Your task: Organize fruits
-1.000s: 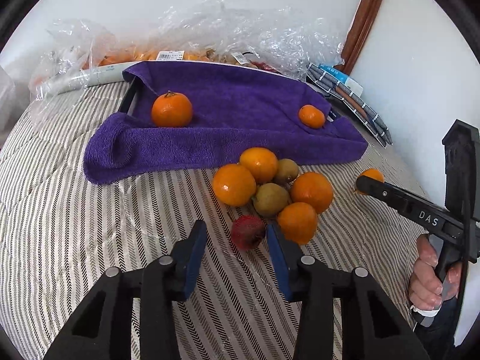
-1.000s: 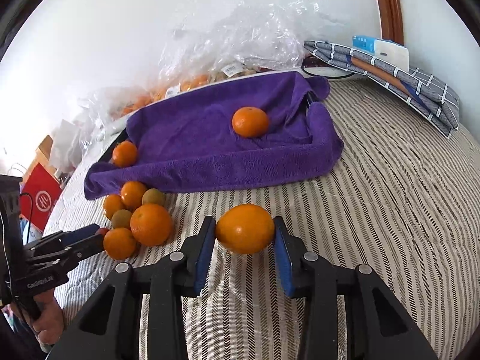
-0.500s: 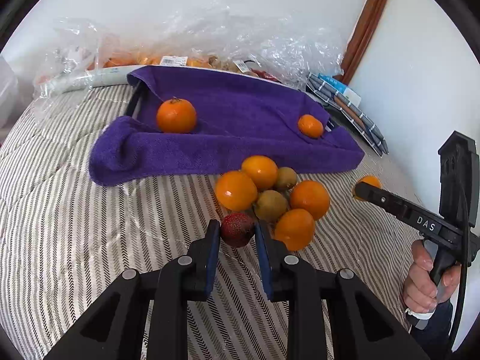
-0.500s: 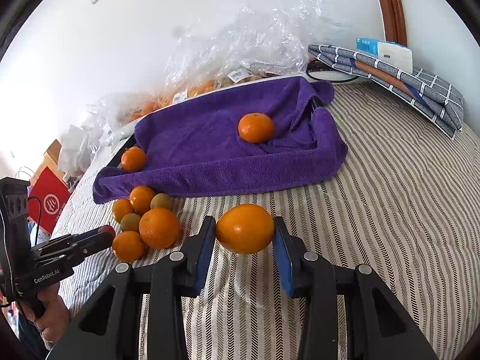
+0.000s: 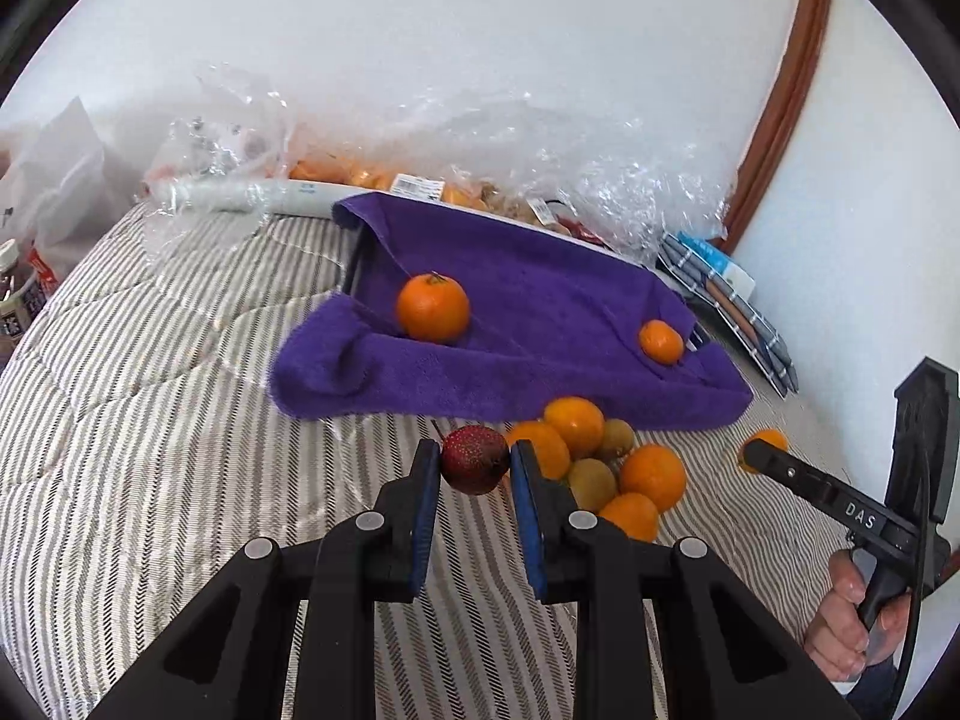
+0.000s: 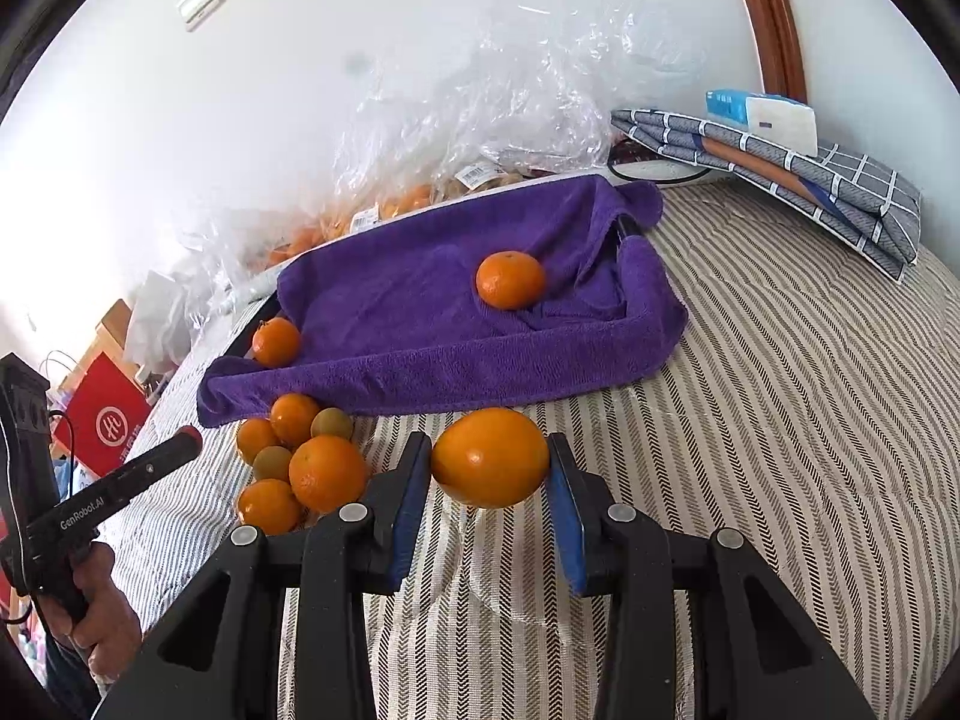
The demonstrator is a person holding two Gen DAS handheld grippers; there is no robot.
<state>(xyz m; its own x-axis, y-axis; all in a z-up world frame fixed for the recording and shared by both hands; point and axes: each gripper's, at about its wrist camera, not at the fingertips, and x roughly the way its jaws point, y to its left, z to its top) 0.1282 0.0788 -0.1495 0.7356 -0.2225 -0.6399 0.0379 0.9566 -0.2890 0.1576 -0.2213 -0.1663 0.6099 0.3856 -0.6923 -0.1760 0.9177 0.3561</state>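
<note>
Small dark-red speckled fruit (image 5: 474, 459) clamped between the blue pads of the left gripper (image 5: 474, 468), held just above the striped herringbone bedcover (image 5: 150, 420) and beside the loose heap of oranges and brown-green kiwis (image 5: 606, 468); large smooth orange fruit (image 6: 491, 457) clamped the same way between the pads of the right gripper (image 6: 491, 468), also clear of the bedcover, in front of the near edge of the purple terry towel (image 6: 456, 324) draped over a dark tray. Two small round tangerines on that towel, one (image 5: 432, 307) near its left end in the left wrist view, one (image 5: 660, 342) near its right end, well apart. Heap of fruit lying on the bedcover just in front of the towel's edge. Crinkled clear plastic bags (image 5: 540, 162) with more orange fruit behind the towel, against the white wall. Folded grey checked cloth (image 6: 798, 180) with a blue-and-white tissue pack (image 6: 762, 117) on top at the far right corner of the bed. Red paper bag (image 6: 105, 414) beyond the bed's left side in the right wrist view
</note>
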